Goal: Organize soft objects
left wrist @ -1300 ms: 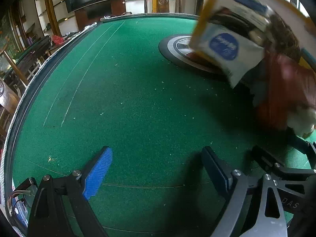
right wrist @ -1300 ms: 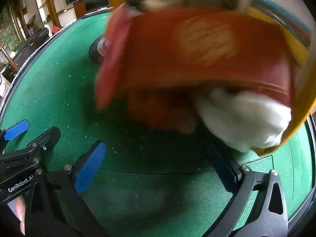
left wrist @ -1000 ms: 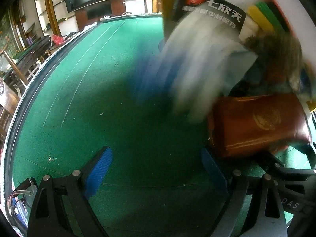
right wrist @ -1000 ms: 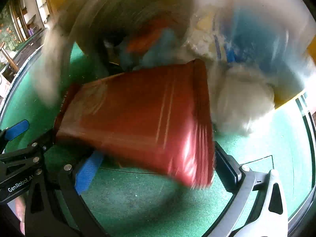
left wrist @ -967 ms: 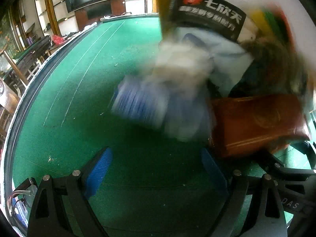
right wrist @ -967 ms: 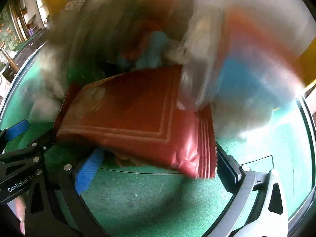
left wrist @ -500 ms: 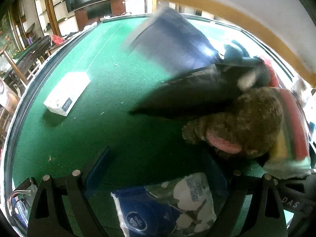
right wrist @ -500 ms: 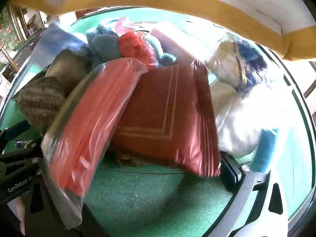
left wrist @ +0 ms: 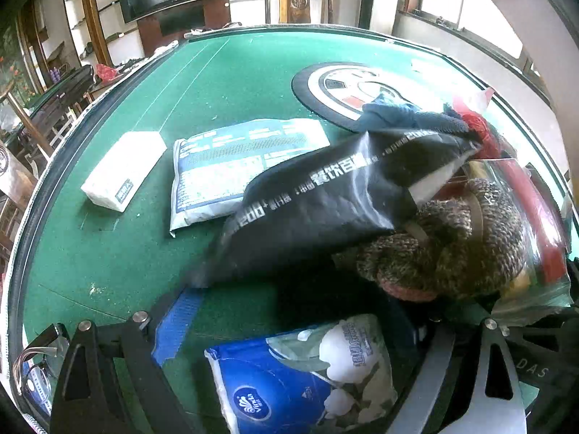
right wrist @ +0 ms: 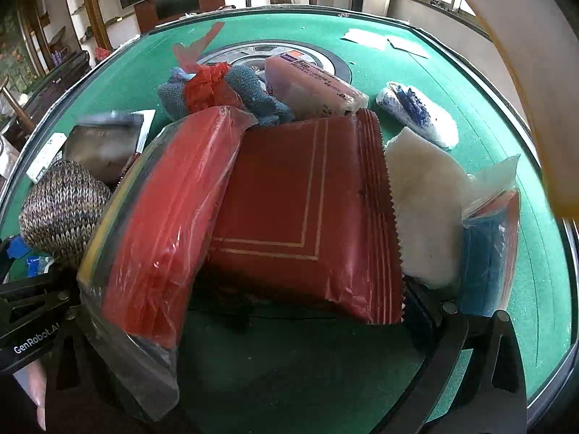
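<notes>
A heap of soft objects lies on the green felt table [left wrist: 119, 249]. In the left wrist view a black packet [left wrist: 325, 199] leans on a knitted brown hat [left wrist: 452, 246], with a blue and white tissue pack [left wrist: 300, 376] between the jaws of my open left gripper [left wrist: 293, 329]. A white and blue flat bag [left wrist: 231, 162] and a white tissue block [left wrist: 123, 170] lie further left. In the right wrist view a dark red packet [right wrist: 307, 217] and a red cloth in a clear bag [right wrist: 166, 224] lie in front of my open right gripper [right wrist: 249, 311]. Neither gripper holds anything.
Right wrist view: a pink pack [right wrist: 311, 83], a blue knit cloth with red mesh [right wrist: 217, 90], white fluff [right wrist: 423, 199], a blue cloth bag [right wrist: 488, 249], a white and blue roll [right wrist: 416, 115]. A box's yellow and white edge [right wrist: 542, 108] hangs at upper right. A round centre disc [left wrist: 343, 90] marks the table.
A box was tipped over the table and its contents fell out. They now lie still in a heap in front of both grippers. The box has lifted away to the upper right.
</notes>
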`<control>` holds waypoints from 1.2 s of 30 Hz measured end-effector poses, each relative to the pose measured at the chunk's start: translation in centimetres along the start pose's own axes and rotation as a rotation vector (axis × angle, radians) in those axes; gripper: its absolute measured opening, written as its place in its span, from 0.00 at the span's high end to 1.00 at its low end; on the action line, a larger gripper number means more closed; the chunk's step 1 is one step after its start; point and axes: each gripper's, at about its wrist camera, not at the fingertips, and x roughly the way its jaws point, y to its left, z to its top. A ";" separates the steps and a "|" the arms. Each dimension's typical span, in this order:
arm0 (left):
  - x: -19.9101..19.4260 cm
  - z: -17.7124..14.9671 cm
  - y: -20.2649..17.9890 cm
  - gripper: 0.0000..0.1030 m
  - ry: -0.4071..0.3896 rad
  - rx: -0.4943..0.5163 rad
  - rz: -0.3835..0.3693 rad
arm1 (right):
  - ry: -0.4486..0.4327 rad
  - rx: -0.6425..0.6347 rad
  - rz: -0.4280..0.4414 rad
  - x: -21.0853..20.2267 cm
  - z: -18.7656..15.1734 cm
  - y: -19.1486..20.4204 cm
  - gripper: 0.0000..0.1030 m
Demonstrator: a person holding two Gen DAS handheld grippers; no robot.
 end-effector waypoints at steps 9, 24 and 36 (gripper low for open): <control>0.0 0.0 0.0 0.11 -0.001 0.000 0.000 | 0.000 0.000 0.000 0.0 -0.2 0.3 0.00; 0.0 0.0 0.0 0.11 -0.001 0.000 0.000 | 0.000 0.000 0.000 0.0 -0.1 0.2 0.00; 0.0 0.0 0.0 0.11 -0.001 0.000 0.000 | 0.000 0.000 0.000 0.0 -0.2 0.2 0.00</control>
